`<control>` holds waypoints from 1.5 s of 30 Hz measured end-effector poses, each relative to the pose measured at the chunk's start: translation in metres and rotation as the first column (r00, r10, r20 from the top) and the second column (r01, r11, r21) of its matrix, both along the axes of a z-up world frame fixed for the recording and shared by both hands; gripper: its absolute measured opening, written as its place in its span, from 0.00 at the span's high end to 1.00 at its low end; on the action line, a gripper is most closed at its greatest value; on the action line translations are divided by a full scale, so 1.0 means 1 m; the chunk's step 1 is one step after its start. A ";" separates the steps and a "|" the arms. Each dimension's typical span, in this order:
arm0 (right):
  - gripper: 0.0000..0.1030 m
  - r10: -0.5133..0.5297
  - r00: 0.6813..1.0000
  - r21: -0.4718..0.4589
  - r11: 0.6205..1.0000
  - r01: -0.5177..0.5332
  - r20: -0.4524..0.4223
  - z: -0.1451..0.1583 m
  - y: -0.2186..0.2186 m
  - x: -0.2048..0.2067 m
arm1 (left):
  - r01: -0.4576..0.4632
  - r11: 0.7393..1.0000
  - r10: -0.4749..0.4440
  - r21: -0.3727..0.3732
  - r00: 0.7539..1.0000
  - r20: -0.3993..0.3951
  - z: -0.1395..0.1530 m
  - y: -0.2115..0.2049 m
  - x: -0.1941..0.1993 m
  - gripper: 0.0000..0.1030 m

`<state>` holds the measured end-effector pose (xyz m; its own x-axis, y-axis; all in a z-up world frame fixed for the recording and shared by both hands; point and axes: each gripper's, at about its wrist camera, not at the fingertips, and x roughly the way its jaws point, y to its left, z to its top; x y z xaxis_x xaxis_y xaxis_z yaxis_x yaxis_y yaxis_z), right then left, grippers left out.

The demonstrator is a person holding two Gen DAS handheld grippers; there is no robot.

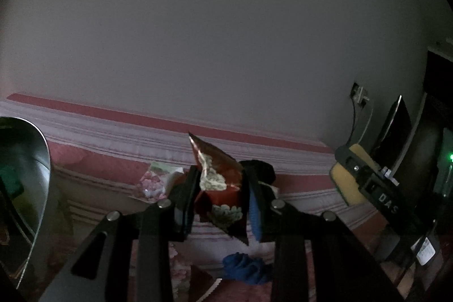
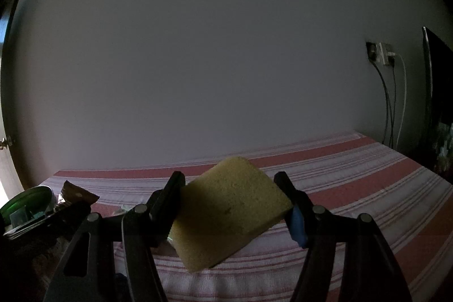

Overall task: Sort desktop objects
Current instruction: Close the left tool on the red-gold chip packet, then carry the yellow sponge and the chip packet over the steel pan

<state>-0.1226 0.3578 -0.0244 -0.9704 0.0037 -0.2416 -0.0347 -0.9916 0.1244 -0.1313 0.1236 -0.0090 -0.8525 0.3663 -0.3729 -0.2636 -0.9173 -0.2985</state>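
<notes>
Now, mid-sort, both tools are loaded. The left hand-held gripper point(image 1: 219, 203) is pinched tight on a crumpled red snack packet point(image 1: 218, 183), its printed foil rising at 12 o'clock above the jaws and clear of the striped bedspread point(image 1: 113, 132). The right hand-held gripper point(image 2: 235, 205) clamps a yellow sponge point(image 2: 229, 214) between its fingers, the block tilted and held off the red-and-white stripes; from the left wrist view the same sponge shows at 3 o'clock.

Beyond the packet, a clear pink-and-white sweet bag point(image 1: 155, 183) lies at 10 o'clock and a dark object sits just behind the right finger at 1 o'clock; what it is cannot be told. A bunched blue cloth point(image 1: 246, 268) lies at 6 o'clock, under the jaws. A shiny metal bowl point(image 1: 25, 174) with something green inside stands at 9 o'clock.

Judged from this, the pick-up step is done for both items and the carry is in hand. The next move calls for taking each item to its group; the bowl looks a likely place for the packet, and the thin foil needs a firm, steady squeeze on the way.
</notes>
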 end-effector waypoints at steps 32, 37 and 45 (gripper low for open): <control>0.35 0.023 1.000 0.001 1.000 -0.023 -0.006 0.003 -0.037 0.048 | -0.067 0.994 0.064 -0.083 0.997 -0.037 0.013 -0.004 0.045 0.71; 0.35 0.064 0.998 0.014 0.998 -0.064 -0.016 0.003 -0.060 0.054 | -0.070 0.995 0.067 -0.070 0.996 -0.052 0.020 -0.011 0.053 0.71; 0.35 0.153 0.988 -0.021 0.988 -0.153 -0.003 0.004 -0.098 0.055 | -0.098 0.994 0.094 -0.049 0.992 -0.084 0.027 -0.049 0.074 0.71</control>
<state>-0.0679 0.2598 -0.0206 -0.9594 -0.1502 -0.2386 0.1177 -0.9823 0.1454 -0.0573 0.0742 0.0177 -0.9112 0.2628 -0.3172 -0.1948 -0.9534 -0.2304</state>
